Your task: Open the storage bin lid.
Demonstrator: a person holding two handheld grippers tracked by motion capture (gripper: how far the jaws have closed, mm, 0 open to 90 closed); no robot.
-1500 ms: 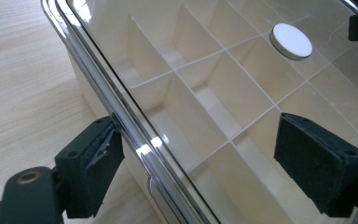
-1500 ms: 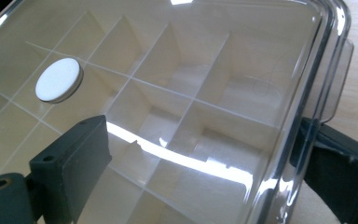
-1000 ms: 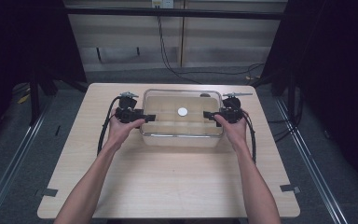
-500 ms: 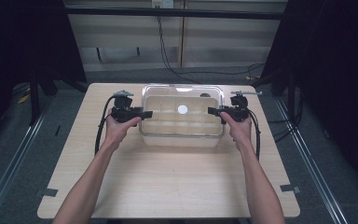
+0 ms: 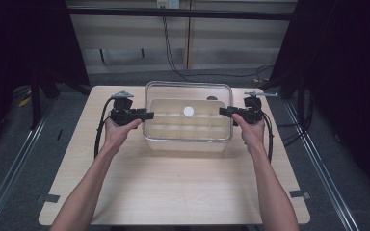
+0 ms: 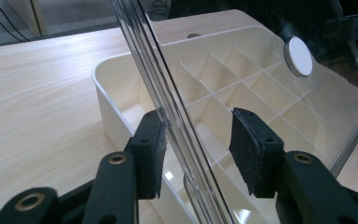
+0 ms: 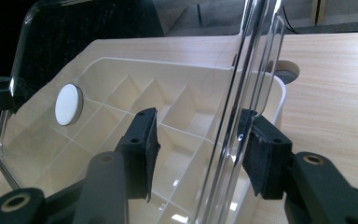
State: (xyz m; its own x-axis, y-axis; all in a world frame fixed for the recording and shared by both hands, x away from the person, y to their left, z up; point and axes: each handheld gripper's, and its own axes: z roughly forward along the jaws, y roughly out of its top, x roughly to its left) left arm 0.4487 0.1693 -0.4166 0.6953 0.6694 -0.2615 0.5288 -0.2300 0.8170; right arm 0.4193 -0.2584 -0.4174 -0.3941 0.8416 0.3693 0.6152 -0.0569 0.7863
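**Clear lid, lift-off from divided box: grip under way, removal not finished**

You have the left gripper (image 5: 149,115) and right gripper (image 5: 221,111) at opposite short ends of the clear lid (image 5: 207,120), which sits over the cream divided box (image 5: 188,146) at the back middle of the worktop (image 5: 173,192). It appears slightly raised and offset from the box.

Both sets of jaws have just been closing, with the lid's rim between them. On each gripper one pad (image 6: 151,158) (image 7: 256,158) touches the rim. The opposite pad (image 6: 244,149) (image 7: 144,149) seems to stand off it, so a firm clamp cannot be confirmed.

The compartments look empty.

Done: both ends reached.
Left: secure the hold, carry the lid clear, set it down.
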